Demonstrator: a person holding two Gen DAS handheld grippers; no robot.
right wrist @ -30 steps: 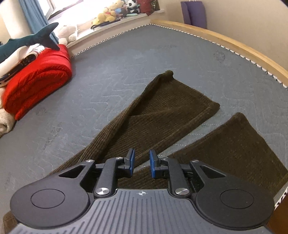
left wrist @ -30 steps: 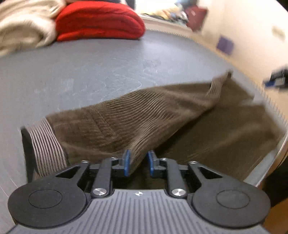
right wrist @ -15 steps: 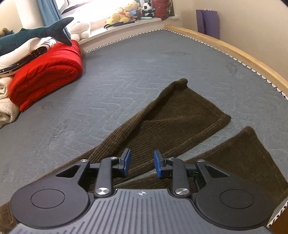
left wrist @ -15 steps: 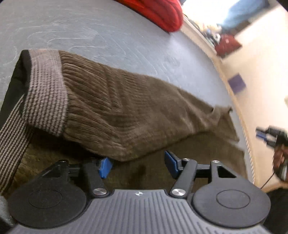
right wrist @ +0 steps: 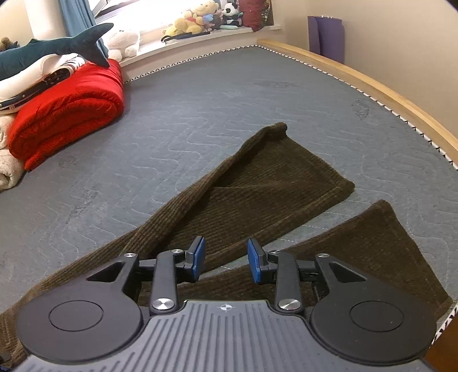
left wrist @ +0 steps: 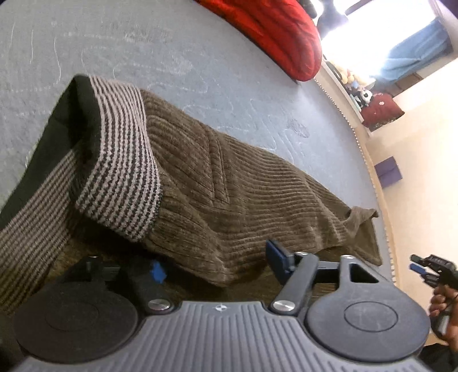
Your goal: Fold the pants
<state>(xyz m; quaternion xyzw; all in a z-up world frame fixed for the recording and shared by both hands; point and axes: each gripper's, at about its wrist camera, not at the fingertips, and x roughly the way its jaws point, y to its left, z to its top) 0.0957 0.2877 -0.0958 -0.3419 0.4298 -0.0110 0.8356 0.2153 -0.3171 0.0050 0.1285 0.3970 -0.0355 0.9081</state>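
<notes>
1. Grey quilted mattress (right wrist: pixel 229 108) fills most of both views; it has a wooden frame (right wrist: pixel 372 83) along its far side and a pale wall behind.
2. On the mattress lie the brown ribbed pants (right wrist: pixel 257 194). In the right wrist view the two legs spread apart in a V shape, flat on the mattress, and the left one has a long fold along its edge.
3. In the left wrist view the upper part of the pants (left wrist: pixel 243 194) is folded over onto itself, and the striped waistband (left wrist: pixel 123 160) curls open so that the dark inside shows.
4. A red blanket (right wrist: pixel 65 114) is rolled near the far left corner, well apart from the pants, with a pale blanket (right wrist: pixel 8 171) beside it and a plush shark (right wrist: pixel 57 45) on top of the pile.
5. Several plush toys (right wrist: pixel 200 20) sit on the window ledge beside a blue curtain (right wrist: pixel 74 17).
6. The left gripper (left wrist: pixel 214 266) stands wide, with the folded edge of the pants between the fingers; the pads do not press on it.
7. The right gripper (right wrist: pixel 226 257) hovers above the gap between the two legs. Its jaws are opening, at a middle width, and nothing is between them.
8. At the right edge of the left wrist view, the person's hand (left wrist: pixel 443 297) holds that right gripper.
</notes>
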